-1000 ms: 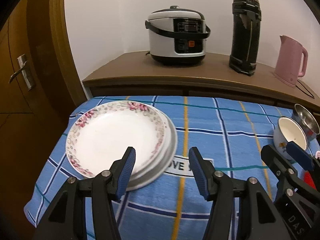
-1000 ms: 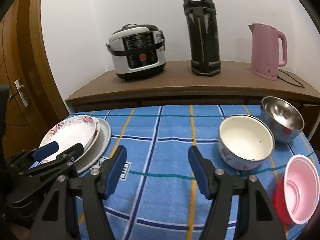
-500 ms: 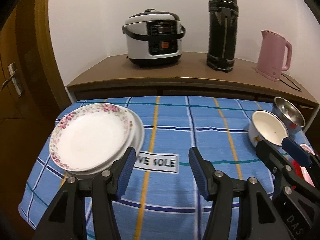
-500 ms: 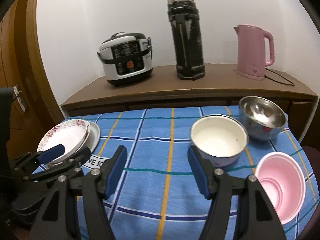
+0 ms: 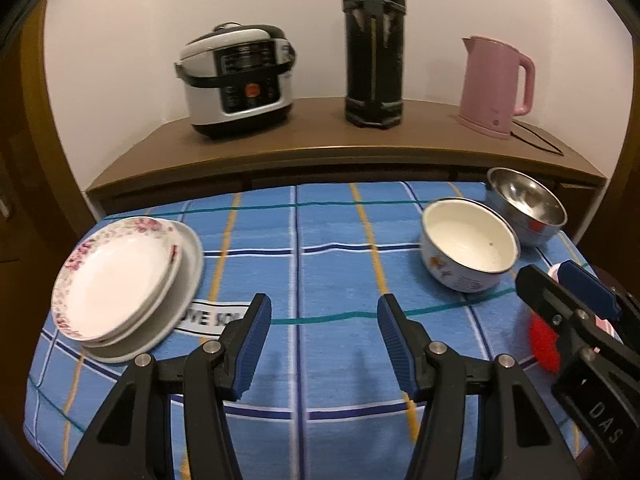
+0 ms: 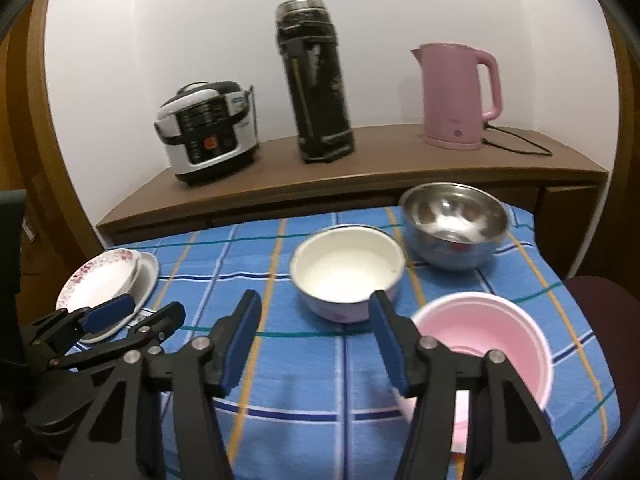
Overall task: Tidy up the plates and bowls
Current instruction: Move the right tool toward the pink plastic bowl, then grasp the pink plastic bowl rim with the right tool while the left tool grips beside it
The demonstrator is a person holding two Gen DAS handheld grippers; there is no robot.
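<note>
A stack of plates (image 5: 120, 280), the top one white with a pink flower rim, lies at the left of the blue checked tablecloth (image 5: 332, 232). At the right stand a white enamel bowl (image 5: 468, 244), a steel bowl (image 5: 526, 204) and a pink plastic bowl (image 6: 484, 340) with a red outside. My left gripper (image 5: 324, 304) hovers open over bare cloth in the middle. My right gripper (image 6: 315, 298) hangs just short of the white bowl (image 6: 346, 270), its jaws closing with nothing gripped between them. The pink bowl sits beside its right finger.
Behind the table a wooden sideboard (image 5: 320, 152) carries a rice cooker (image 5: 236, 80), a tall black flask (image 5: 374, 44) and a pink kettle (image 5: 494, 84) with a cord. A wooden door frame stands at the left. A dark red seat (image 6: 600, 304) is off the table's right edge.
Both grippers have moved right across the table. The plates have slid to the left of both views and the bowls have come closer. The right jaws have narrowed a little.
</note>
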